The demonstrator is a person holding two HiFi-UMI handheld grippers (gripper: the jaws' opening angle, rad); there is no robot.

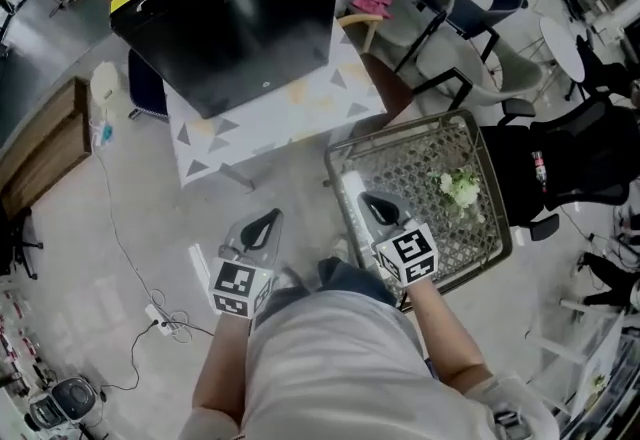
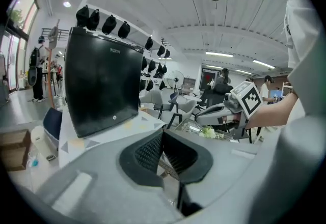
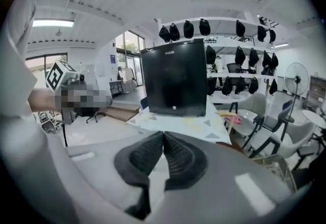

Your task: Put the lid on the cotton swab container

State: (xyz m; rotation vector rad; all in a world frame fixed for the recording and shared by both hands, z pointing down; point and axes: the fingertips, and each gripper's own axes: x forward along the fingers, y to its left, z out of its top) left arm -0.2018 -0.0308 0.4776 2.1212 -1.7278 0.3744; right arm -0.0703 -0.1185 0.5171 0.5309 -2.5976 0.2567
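- Left gripper (image 1: 264,226): jaws pressed together, nothing pinched, up over the grey floor (image 1: 120,228).
- Big black box (image 1: 225,13) ahead, on the white table with grey triangles (image 1: 260,133).
- Right gripper (image 1: 380,208): jaws pressed together too, nothing pinched, above the silver wire basket (image 1: 415,166) with white flowers (image 1: 460,188).
- No cotton swab container or lid to be seen anywhere.
- Probably not started yet; next, find both, then open the jaws for the lid.

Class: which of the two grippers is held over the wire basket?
The right gripper: its shut jaws hang above the wire basket, while the left gripper, also shut, is over the floor beside it.
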